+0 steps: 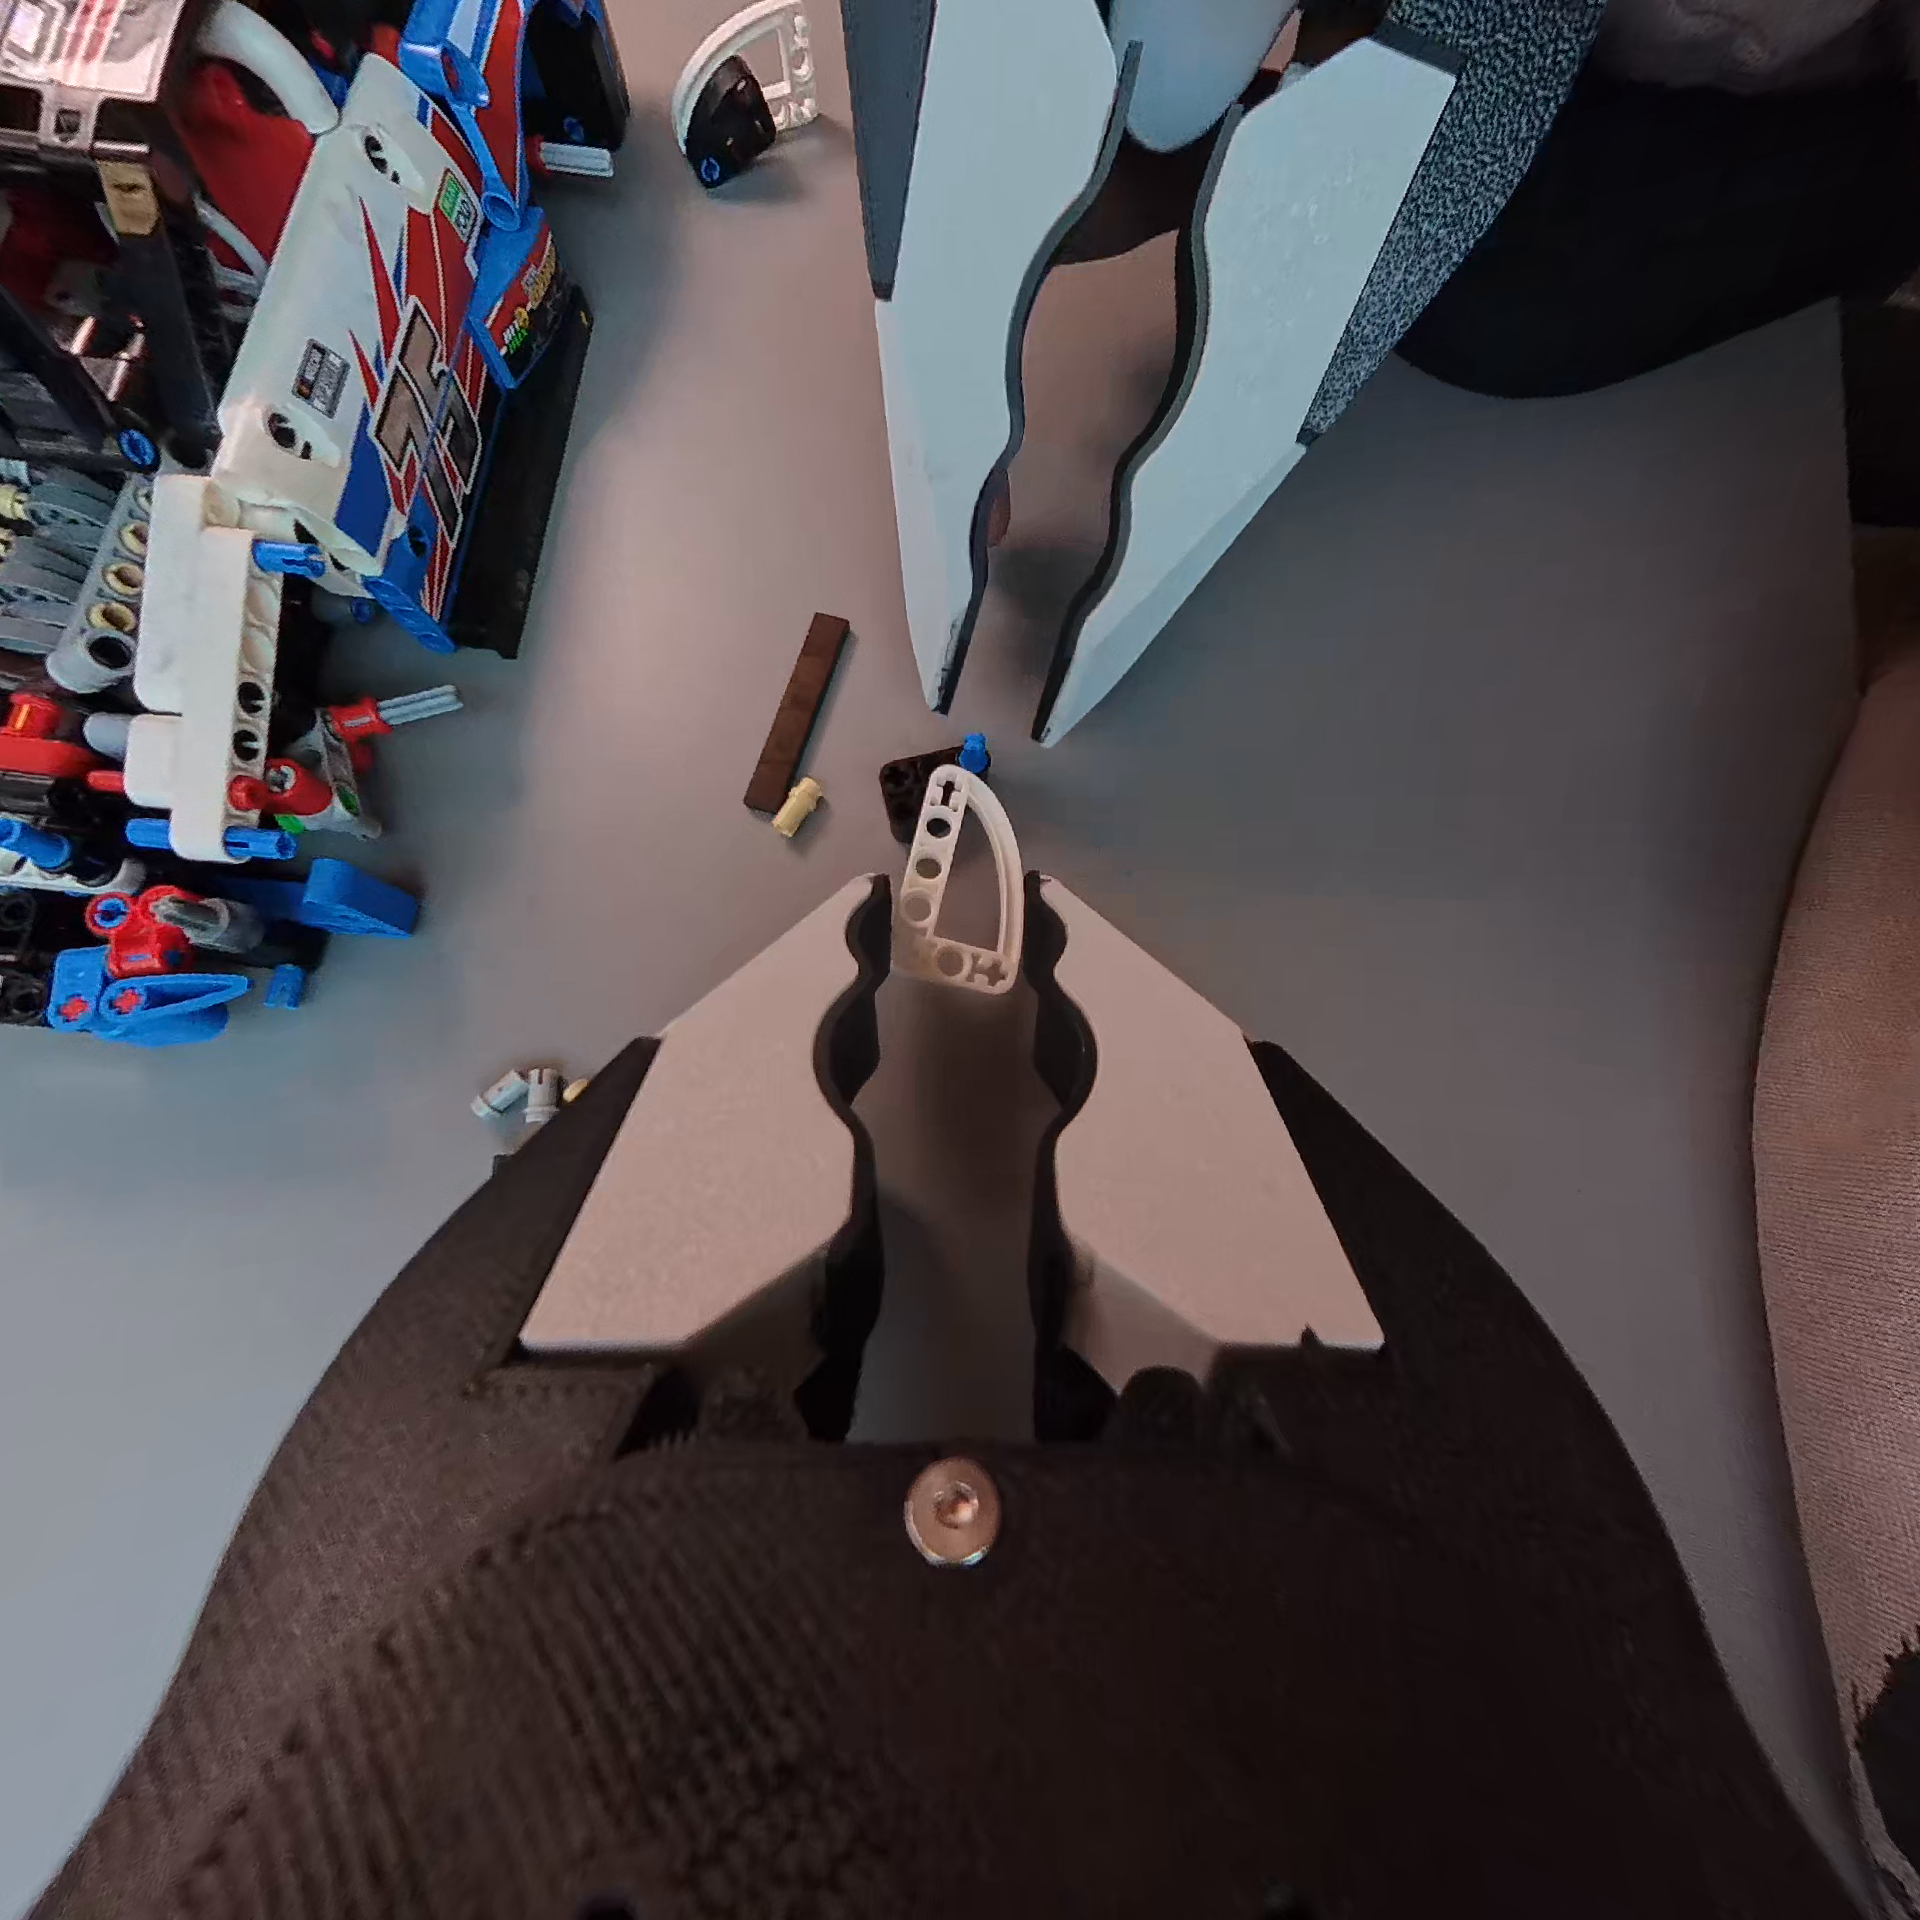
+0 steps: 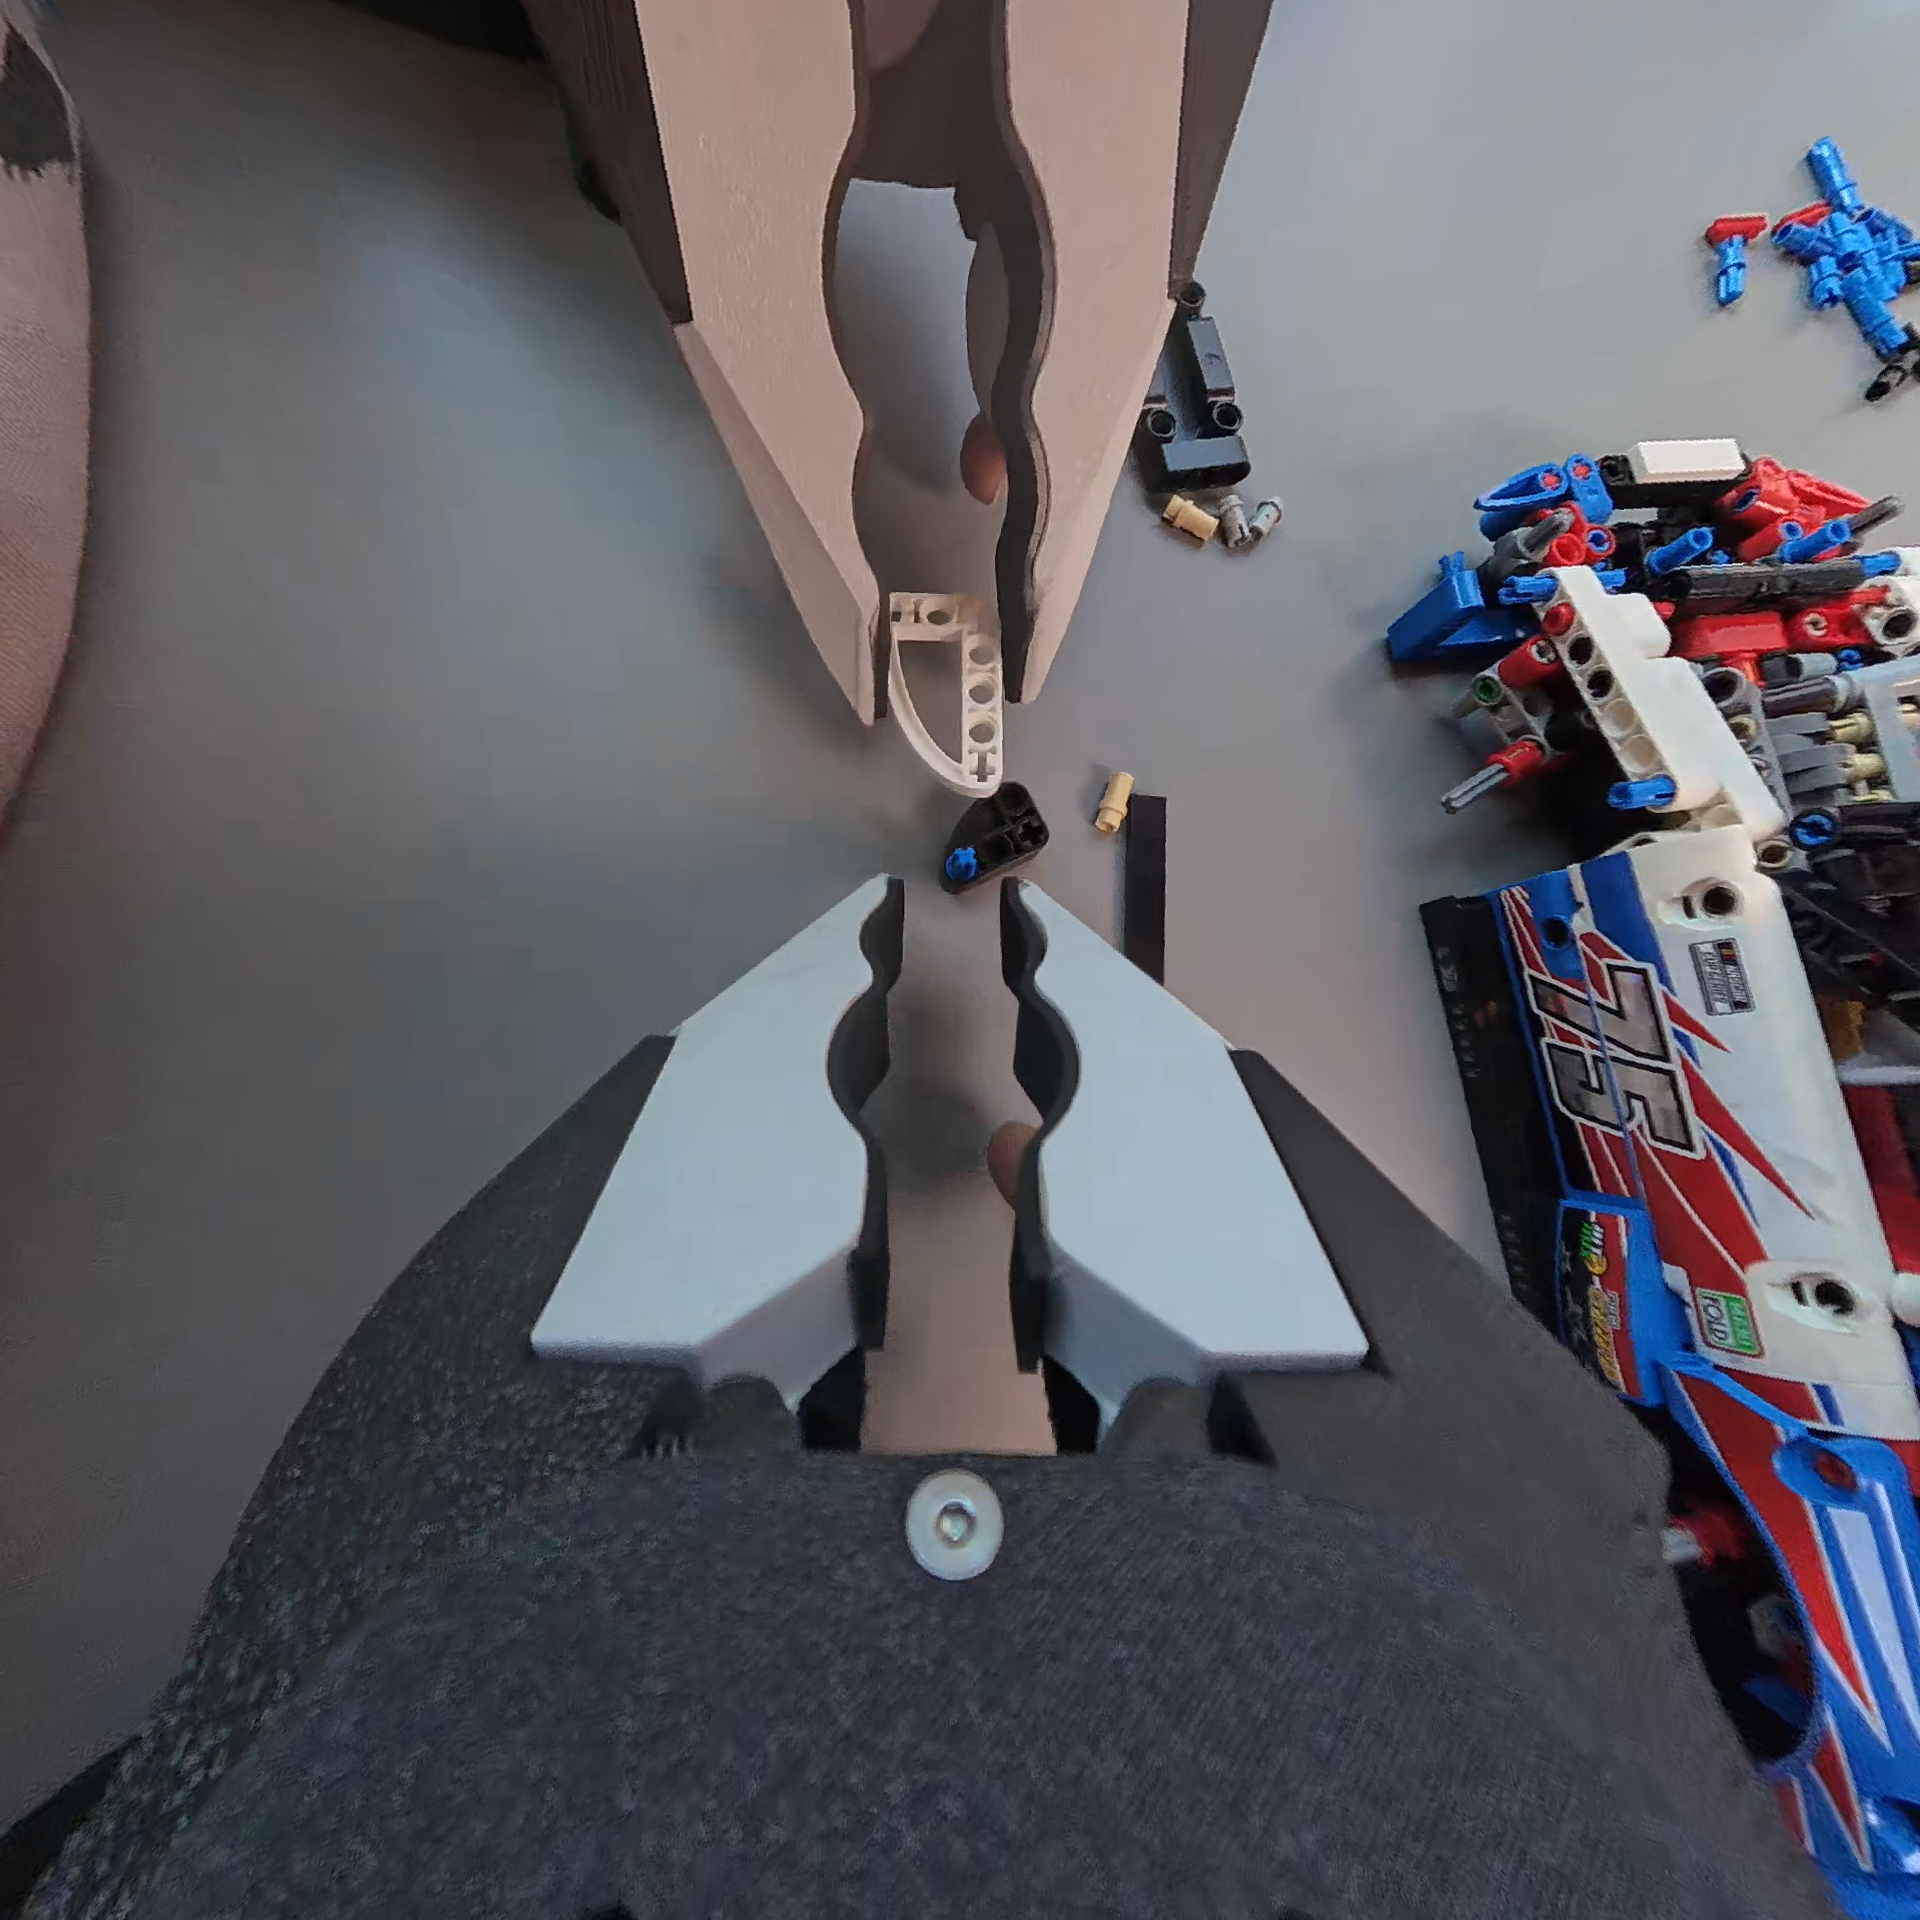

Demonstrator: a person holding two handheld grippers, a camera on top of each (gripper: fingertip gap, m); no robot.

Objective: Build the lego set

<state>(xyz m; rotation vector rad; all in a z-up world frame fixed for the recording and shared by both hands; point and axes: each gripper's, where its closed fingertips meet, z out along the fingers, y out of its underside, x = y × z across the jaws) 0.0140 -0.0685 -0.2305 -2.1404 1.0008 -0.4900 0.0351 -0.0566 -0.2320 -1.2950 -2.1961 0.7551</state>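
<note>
My left gripper [image 1: 958,883] is shut on a white curved Technic piece [image 1: 940,894] and holds it just above the grey table [image 1: 1351,831]. The white piece points at a small black connector [image 1: 914,795] with a blue pin [image 1: 974,750] lying on the table. My right gripper [image 2: 954,885] is open and empty, its tips just short of the black connector [image 2: 1003,826]. In the right wrist view the left gripper [image 2: 951,701] comes in from the top with the white piece [image 2: 966,696]. The red, white and blue car model [image 1: 343,364] stands at the left, and it also shows in the right wrist view [image 2: 1662,1039].
A dark flat tile [image 1: 798,712] and a tan pin [image 1: 798,805] lie next to the black connector. Loose grey pins [image 1: 525,1091], a black beam [image 2: 1195,416], a heap of blue pins [image 2: 1849,239] and another white curved piece [image 1: 738,94] lie around. Fabric [image 1: 1829,1039] borders the table. Only a small space, under 4 cm, lies between the two pairs of fingers.
</note>
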